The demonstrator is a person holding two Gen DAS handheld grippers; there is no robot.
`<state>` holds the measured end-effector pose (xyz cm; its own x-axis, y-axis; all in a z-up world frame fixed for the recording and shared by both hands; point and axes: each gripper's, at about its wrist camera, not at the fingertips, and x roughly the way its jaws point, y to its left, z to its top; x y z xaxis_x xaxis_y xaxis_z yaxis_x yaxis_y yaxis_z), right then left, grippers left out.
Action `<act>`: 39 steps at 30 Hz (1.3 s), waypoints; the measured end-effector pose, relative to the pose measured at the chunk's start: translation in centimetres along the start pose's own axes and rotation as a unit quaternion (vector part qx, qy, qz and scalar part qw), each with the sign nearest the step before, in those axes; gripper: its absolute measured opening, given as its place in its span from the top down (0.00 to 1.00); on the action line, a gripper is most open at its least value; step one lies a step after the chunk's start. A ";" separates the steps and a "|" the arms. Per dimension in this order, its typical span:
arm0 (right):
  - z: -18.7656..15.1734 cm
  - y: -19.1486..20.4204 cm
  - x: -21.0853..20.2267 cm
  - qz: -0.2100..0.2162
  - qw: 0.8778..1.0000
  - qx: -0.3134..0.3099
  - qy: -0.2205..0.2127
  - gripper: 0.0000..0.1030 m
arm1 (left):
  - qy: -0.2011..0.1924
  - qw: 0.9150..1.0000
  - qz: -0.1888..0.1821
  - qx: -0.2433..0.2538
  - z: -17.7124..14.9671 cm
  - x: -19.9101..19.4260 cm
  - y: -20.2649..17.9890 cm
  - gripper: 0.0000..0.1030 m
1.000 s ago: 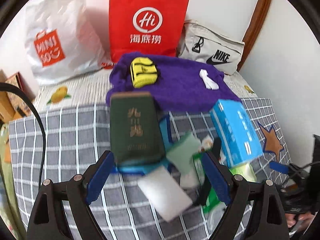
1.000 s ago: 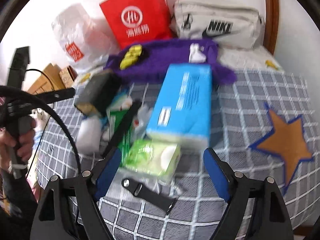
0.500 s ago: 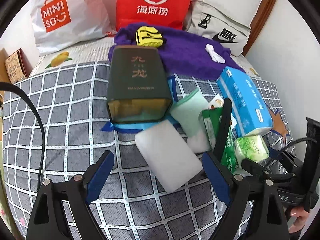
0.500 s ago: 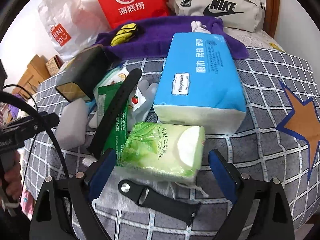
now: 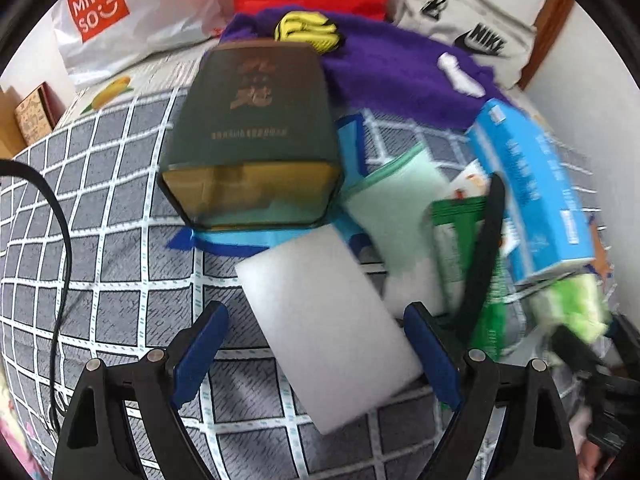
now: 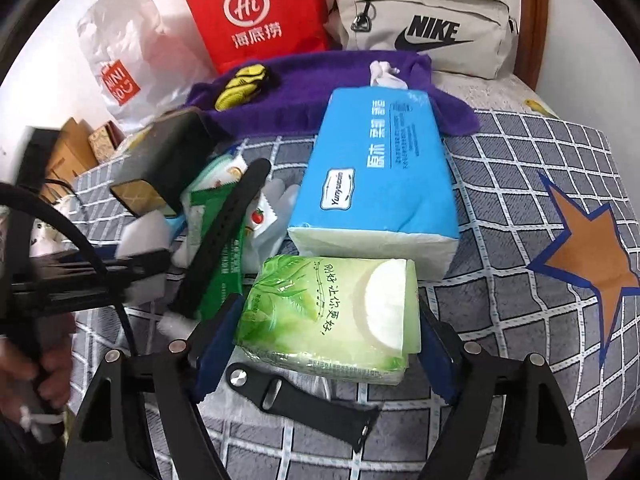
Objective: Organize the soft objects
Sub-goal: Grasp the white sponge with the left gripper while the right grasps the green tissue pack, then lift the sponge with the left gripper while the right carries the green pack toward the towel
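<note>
The right tool [image 6: 326, 338] stands wide, its jaws on both sides of the green tissue pack [image 6: 330, 314] at lower centre. The left tool [image 5: 316, 354] is also wide around the white sponge [image 5: 326, 330], lying diagonally on the bed [image 5: 104, 240].

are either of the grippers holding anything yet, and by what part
Nothing is held. The left gripper is open astride the white sponge; the right gripper is open around the green tissue pack, at its short sides.

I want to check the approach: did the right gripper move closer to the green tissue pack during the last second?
Yes. The right gripper advanced toward the green tissue pack, which stays beside the blue tissue box; its fingers now flank the pack.
</note>
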<state>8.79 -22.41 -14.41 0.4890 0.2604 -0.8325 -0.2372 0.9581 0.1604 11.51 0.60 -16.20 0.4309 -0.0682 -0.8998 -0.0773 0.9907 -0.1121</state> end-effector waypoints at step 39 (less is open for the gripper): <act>5.6 -2.3 -6.1 0.072 0.996 0.007 -0.048 0.22 | -0.087 0.995 -0.052 0.023 3.6 -8.0 1.3 0.32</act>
<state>11.04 -25.56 -6.71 0.5289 0.4045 -0.7461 -0.2997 0.9115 0.2817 11.22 2.86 -7.57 0.5832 -0.1535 -0.7977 0.0148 0.9838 -0.1785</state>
